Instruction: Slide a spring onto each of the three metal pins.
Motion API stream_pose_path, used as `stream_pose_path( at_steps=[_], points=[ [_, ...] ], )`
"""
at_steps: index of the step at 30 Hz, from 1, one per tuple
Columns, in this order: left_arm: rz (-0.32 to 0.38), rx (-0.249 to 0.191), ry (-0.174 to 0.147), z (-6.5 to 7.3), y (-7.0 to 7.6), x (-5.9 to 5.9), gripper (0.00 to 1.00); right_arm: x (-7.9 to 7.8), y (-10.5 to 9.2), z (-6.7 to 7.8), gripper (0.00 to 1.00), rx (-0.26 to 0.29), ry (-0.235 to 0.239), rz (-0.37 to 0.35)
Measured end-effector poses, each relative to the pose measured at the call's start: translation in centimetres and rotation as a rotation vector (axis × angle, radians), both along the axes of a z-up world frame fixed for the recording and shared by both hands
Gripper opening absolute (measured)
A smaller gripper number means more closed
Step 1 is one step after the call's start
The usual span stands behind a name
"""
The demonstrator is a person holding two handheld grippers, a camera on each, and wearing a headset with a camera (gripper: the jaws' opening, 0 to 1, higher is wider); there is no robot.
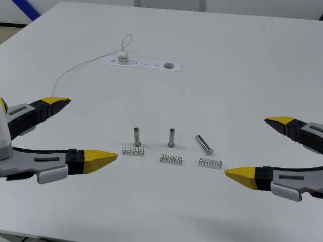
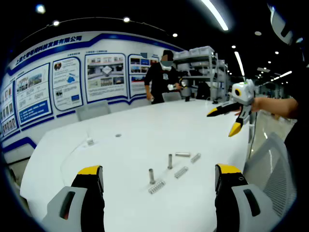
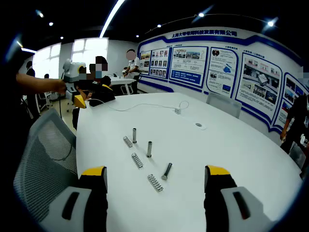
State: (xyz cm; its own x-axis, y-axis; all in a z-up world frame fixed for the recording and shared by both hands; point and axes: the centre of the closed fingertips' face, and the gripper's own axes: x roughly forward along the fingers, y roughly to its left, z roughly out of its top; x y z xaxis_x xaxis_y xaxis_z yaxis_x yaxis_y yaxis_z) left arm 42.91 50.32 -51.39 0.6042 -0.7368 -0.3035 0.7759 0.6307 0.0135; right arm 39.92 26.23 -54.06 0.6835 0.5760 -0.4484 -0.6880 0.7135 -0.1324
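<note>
Three metal pins lie in a row on the white table: the left pin and the middle pin stand upright, and the right pin lies on its side. In front of each pin lies a spring: left spring, middle spring, right spring. My left gripper hovers open to the left of the row, holding nothing. My right gripper hovers open to the right, also holding nothing. The left gripper view and right gripper view each look across at the pins from a distance.
A white power strip with a plugged-in adapter and a thin cable lies farther back on the table. A grey mesh chair stands at the table's edge. People stand beyond the far side.
</note>
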Motion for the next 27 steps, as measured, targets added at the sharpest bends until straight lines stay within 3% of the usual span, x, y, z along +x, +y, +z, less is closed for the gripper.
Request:
stream_pose_path(
  at_steps=[5,9,14,19,23,27],
  points=[
    [0.02,0.049,0.019,-1.0,0.5,-0.4,0.97,0.1,-0.5,-0.1,0.83,-0.024,-0.008,-0.008],
    [0.023,0.025,0.02,-0.9,0.3,-0.9,0.97,-0.2,-0.8,-0.6,0.82,-0.033,0.008,-0.009],
    [0.034,0.044,0.029,-1.3,0.2,-0.6,0.96,-1.1,-1.4,-0.9,0.8,-0.08,0.012,-0.01],
    [0.052,0.029,0.012,-0.7,0.2,-0.6,0.95,-1.3,-2.5,-1.1,0.79,-0.071,0.01,-0.061],
    [0.073,0.036,0.005,-0.7,0.6,-0.7,0.94,-1.6,-2.4,-0.7,0.78,-0.059,0.009,-0.056],
    [0.076,0.041,0.0,-0.6,0.3,-0.7,0.93,-1.2,-3.0,-0.6,0.75,-0.091,-0.003,-0.069]
  ],
)
